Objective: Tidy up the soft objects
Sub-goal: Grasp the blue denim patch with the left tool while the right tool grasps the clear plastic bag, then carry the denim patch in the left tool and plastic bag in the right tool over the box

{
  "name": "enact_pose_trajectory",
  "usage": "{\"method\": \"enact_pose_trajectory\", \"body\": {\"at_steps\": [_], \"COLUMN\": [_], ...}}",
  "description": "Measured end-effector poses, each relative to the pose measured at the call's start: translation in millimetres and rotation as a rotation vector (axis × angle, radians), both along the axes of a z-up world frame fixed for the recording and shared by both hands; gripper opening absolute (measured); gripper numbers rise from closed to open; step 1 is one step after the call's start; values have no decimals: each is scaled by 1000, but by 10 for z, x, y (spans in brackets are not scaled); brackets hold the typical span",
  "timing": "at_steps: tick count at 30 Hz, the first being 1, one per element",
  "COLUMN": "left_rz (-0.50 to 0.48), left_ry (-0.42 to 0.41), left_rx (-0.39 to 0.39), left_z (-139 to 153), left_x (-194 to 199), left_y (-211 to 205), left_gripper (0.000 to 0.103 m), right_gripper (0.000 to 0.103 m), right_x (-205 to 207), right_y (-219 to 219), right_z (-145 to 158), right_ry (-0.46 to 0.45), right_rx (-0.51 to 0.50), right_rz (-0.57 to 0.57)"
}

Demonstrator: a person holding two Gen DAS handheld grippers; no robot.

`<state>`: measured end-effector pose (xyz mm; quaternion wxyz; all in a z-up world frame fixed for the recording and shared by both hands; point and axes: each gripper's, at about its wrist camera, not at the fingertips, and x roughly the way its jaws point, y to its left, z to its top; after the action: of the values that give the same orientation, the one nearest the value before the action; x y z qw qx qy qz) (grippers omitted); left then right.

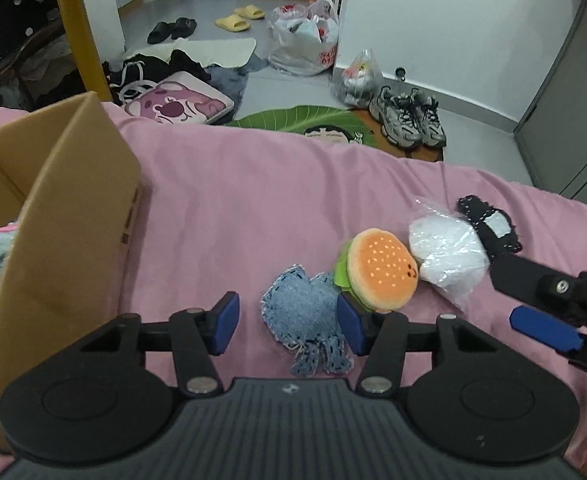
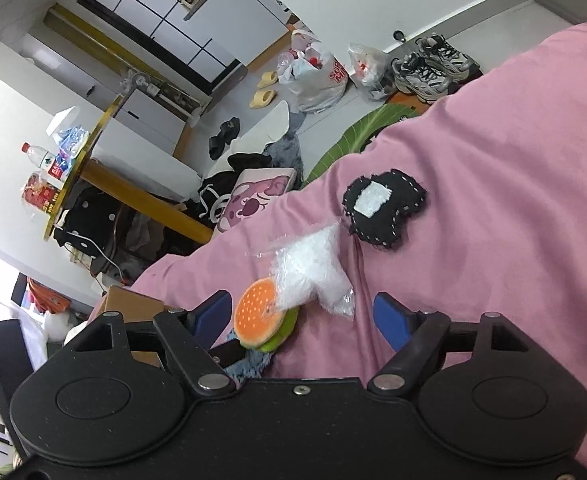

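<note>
Four soft things are seen in a loose row on the pink bed cover (image 1: 253, 200), from the lower middle of the left wrist view toward its right edge: a denim plush (image 1: 305, 320), a burger plush (image 1: 381, 272), a clear bag of white filling (image 1: 445, 258) and a black patch cushion (image 1: 489, 226). The burger is touched by the denim piece on one side and by the bag on the other; the black cushion lies just beside the bag.

The left claw (image 1: 289, 326) is held apart and empty, with the denim plush lying between its blue pads. The right claw (image 2: 301, 320) is likewise spread wide and empty, hovering above the burger plush (image 2: 259, 318) and the bag (image 2: 313, 276).

All four are judged light and yielding. The plush pieces could be pinched across the body; the bag is likely slippery and is better taken at its bulk than at its loose film. The frayed denim edges may snag.

A cardboard box (image 1: 57, 248) stands open at the left of the left wrist view, with something fluffy and pale blue inside. The bed cover is soft and wrinkled, so pressure would be absorbed. Beyond it, a cluttered floor is shown, with sneakers (image 1: 409, 120), slippers, plastic bags and clothes.
</note>
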<state>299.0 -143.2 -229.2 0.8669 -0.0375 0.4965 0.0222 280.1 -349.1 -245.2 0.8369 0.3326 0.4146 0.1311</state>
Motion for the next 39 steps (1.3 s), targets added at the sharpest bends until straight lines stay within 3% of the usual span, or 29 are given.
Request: {"method": "enact_pose_trajectory", "body": {"at_steps": [15, 16, 17, 18, 21, 26, 31, 39], "left_rz": [2, 3, 5, 3, -2, 7, -14, -23], "left_ry": [40, 42, 44, 46, 51, 9, -36, -109], "left_rx": [-40, -43, -46, -50, -59, -36, -48, -97], "left_z": [-223, -226, -224, -216, -132, 103, 271, 567], "left_x": [136, 143, 146, 149, 126, -48, -248, -553], "left_y": [-2, -2, -5, -18, -60, -97, -26, 187], "left_gripper": [54, 54, 52, 43, 28, 15, 14, 14], "right_gripper": [77, 74, 63, 56, 44, 40, 38, 38], "right_x": [224, 242, 245, 231, 172, -16, -206, -570], "right_y": [171, 184, 189, 192, 193, 196, 166, 262], "right_z": [-98, -117, -136, -156, -147, 6, 132, 508], "right_ry": [-25, -17, -11, -3, 0, -5, 27, -39], "right_rx": [-37, -45, -54, -65, -70, -113, -142, -174], "right_rz": [40, 40, 39, 34, 22, 19, -12, -32]}}
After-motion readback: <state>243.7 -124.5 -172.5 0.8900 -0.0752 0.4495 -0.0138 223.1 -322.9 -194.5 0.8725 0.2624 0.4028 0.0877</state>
